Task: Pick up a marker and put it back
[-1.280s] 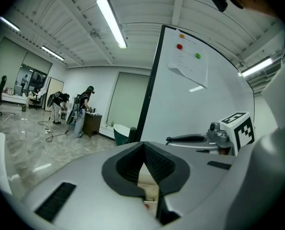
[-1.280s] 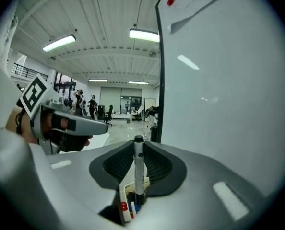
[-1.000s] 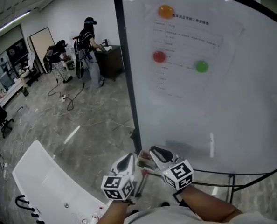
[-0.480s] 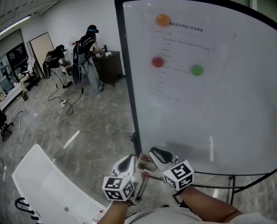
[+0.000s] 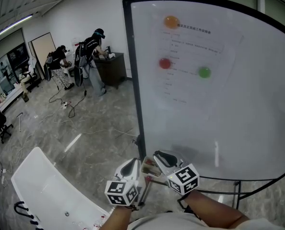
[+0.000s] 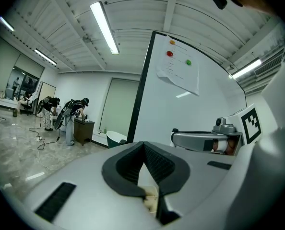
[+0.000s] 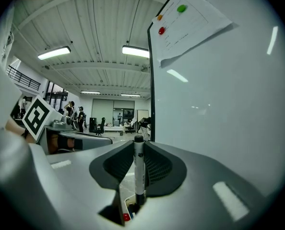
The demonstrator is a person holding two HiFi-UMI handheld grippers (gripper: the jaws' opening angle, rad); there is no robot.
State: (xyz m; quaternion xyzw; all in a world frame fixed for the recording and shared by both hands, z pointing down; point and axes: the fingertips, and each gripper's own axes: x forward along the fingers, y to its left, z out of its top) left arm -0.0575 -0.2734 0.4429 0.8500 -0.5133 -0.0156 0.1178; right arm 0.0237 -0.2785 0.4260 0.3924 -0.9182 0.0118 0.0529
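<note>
My right gripper [image 7: 139, 145] is shut on a black-and-white marker [image 7: 139, 171], which stands upright between its pads. Under the marker's lower end sits a small marker box [image 7: 127, 215] with a red cap showing inside. In the head view both grippers hang at the whiteboard's [image 5: 219, 104] lower left corner, the right gripper [image 5: 160, 156] just right of the box [image 5: 148, 167]. The left gripper [image 5: 131, 166] is beside the box on its left. In the left gripper view its jaws [image 6: 143, 145] meet at the tips with nothing between them.
A sheet of paper [image 5: 190, 56] hangs on the whiteboard under orange, red and green magnets. The board's black stand [image 5: 238, 188] runs along the floor at the right. A white tub [image 5: 41, 186] lies at the lower left. People [image 5: 92, 56] and cables are far back left.
The head view has shifted a little, so the whiteboard sits slightly differently in the frame. Both grippers and the marker stay where they were.
</note>
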